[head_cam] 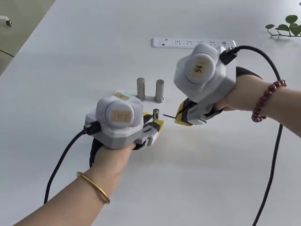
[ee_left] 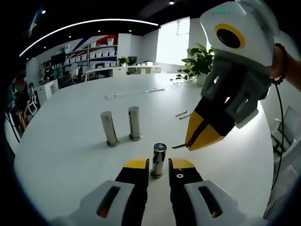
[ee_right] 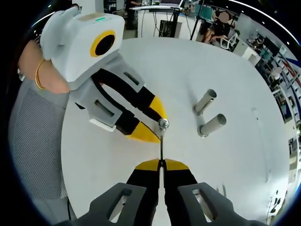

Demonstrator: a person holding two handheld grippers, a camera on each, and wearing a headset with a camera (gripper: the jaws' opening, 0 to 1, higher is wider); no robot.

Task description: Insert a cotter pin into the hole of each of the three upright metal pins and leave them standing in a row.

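Right gripper view showed your right gripper (ee_right: 161, 165) clamped on the cotter pin (ee_right: 162, 147), pointing it at 12 o'clock toward the metal pin (ee_right: 163, 124), probably to line up its hole. Your left gripper (ee_left: 159, 165) bracketed that pin narrowly, apparently to steady it; contact unclear. The two other pins (ee_left: 109, 128) (ee_left: 134, 122) stood at 11 o'clock.

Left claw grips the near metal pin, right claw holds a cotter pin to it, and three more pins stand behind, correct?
No, two metal pins stand behind, not three; see the left gripper view. The left claw grips the near metal pin, the right claw holds a cotter pin to it.
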